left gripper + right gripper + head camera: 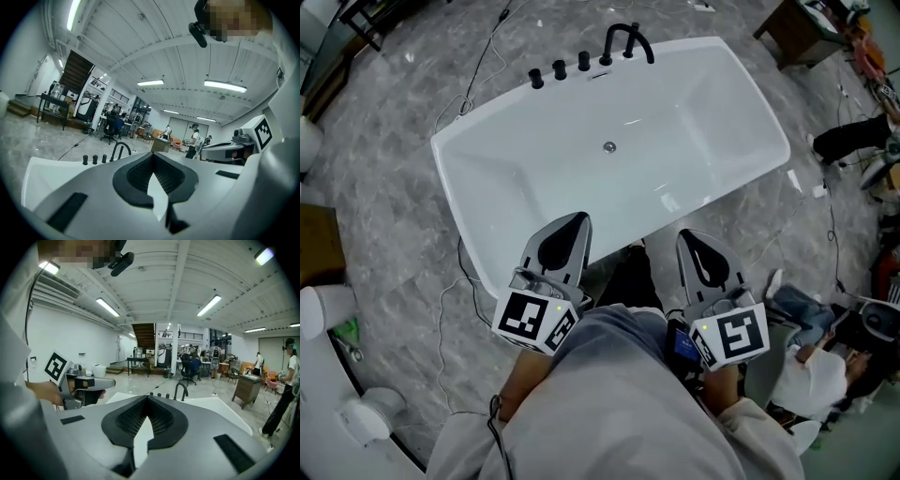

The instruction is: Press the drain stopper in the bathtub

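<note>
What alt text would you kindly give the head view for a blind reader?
From above, a white bathtub stands on a grey floor, its drain stopper mid-bottom and a black faucet on the far rim. The left gripper and right gripper, both shut and empty, are held at the near rim, short of the stopper.

Grey marble floor [384, 206] carries the white bathtub [703, 112] and cables [465, 106].

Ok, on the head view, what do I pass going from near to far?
Left tongs and right tongs, side by side → bathtub near rim → drain stopper → black faucet.
</note>
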Motion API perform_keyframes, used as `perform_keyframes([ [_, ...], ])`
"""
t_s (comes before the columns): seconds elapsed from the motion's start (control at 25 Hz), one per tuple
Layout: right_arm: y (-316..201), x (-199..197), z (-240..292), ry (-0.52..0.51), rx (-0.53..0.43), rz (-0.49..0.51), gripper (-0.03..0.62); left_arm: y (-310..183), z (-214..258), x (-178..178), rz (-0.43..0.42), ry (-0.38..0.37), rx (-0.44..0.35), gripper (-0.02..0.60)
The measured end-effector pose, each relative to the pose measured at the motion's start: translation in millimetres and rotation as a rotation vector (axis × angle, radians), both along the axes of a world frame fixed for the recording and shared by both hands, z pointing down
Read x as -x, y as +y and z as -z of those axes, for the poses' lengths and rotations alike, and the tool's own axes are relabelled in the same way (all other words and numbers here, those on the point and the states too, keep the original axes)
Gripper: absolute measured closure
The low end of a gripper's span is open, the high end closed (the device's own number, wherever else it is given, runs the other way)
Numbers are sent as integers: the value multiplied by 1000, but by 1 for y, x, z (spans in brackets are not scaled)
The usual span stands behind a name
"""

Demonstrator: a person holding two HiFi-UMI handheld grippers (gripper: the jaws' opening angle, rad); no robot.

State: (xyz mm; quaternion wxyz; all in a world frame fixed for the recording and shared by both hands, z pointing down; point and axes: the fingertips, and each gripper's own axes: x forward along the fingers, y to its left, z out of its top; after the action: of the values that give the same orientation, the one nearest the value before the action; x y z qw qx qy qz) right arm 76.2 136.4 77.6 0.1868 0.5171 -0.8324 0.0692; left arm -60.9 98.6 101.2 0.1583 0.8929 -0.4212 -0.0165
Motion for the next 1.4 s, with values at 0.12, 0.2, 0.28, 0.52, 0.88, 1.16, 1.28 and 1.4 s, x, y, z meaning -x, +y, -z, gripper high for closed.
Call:
perform_keyframes([
  [0.12,-23,-23,-12,7,31,40,582,-19,-8,-26,18,-27,7,575],
  [0.2,-38,-39,-23,6,56,70,582,-31,-17,-47,36,-36,31,575],
  [0.28,-53,-54,-33,3,76,104,582,-42,-28,-68,58,-40,59,575],
  [0.52,-105,-84,-68,6,154,228,582,-89,-60,-119,131,-63,114,575],
  [0.88,-182,-95,-147,-19,217,393,582,-158,-130,-156,244,-151,186,575],
  [1.16,-227,-79,-224,-17,263,419,582,-196,-203,-152,267,-171,246,575],
  [1.28,-246,-73,-266,4,281,413,582,-210,-239,-146,259,-170,263,577],
  [1.4,-264,-65,-313,37,305,421,582,-227,-279,-135,270,-171,264,575],
])
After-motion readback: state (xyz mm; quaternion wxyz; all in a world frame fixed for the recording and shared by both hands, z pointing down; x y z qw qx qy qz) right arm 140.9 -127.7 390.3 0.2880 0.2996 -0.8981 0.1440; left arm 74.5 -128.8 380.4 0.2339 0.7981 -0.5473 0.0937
